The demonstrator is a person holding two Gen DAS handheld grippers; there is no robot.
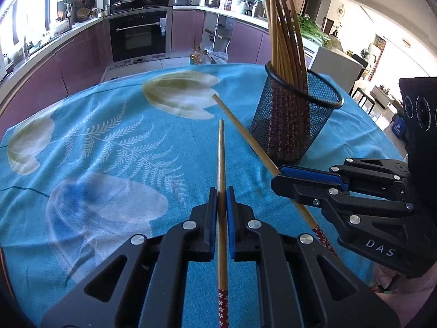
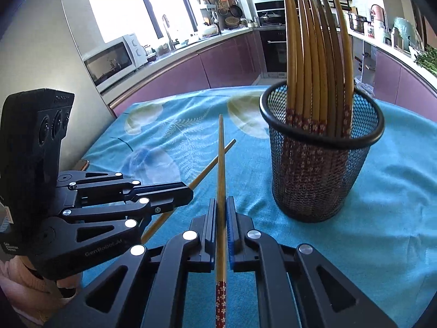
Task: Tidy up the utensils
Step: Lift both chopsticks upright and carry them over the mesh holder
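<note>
**A:** What have I got in each hand?

**B:** From here I see my left hand-held gripper [image 1: 221,191] clamped on a chopstick [image 1: 221,164]: pale bamboo-coloured shaft, tapering towards its tip at 12 o'clock, with a dark red band of small white flowers at the butt end near 6 o'clock. The blue pads press it from both sides.

**A:** And the right?

**B:** My right hand-held gripper [image 2: 221,202] is clamped on a second chopstick [image 2: 221,164] of the same make (same red flowered end, same slim taper). In the left wrist view that one slants from about 5 o'clock up towards 11 o'clock, just beside the holder.

**A:** Where is the holder?

**B:** The black mesh holder [image 2: 322,164] stands upright on the bench [image 2: 382,232], at about 2 o'clock from the right gripper. A bunch of matching chopsticks [image 2: 314,54] stands in it, red ends down, tips up. A blue cloth [image 1: 109,150] with pale flowers and fern leaves covers the bench.
</note>
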